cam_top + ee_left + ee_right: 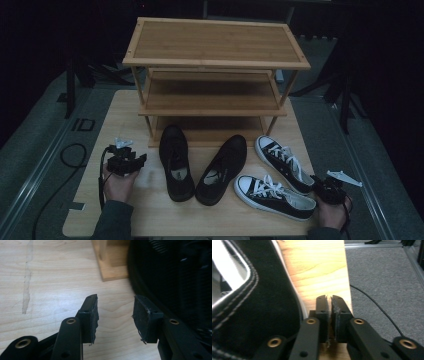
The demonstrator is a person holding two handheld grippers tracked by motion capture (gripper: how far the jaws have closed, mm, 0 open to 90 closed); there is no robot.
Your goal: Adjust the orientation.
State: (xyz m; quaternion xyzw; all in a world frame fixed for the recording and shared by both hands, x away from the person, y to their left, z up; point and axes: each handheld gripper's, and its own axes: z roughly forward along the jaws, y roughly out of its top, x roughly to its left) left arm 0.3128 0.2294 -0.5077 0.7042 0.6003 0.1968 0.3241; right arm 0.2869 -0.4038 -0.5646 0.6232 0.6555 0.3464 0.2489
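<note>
Resting at the lower left of the high view, the left gripper [125,161] is held by a hand [118,184] on the wooden table [100,210]; in the left gripper view its jaws are seen spread apart with bare tabletop between the pads [91,315]. Open wood is left around it toward the table's left edge. Just to its right the black shoe [175,162] is found, its dark side crowding the right of the left gripper view, with the corner of the shoe rack [215,75] ahead of the jaws.

At the lower right the right gripper [327,190] is held near the table's right edge, and its jaws are seen pressed together on nothing in the right gripper view. Only a narrow strip of wood is left between it and the grey carpet [384,277], where a thin cable [374,305] runs. The heel of the nearer black-and-white sneaker [272,196] lies just beside it on the left; the second sneaker [283,162] is angled behind.

Between the pairs, another black shoe [222,169] is set toe toward the rack, which blocks the table's upper centre.
</note>
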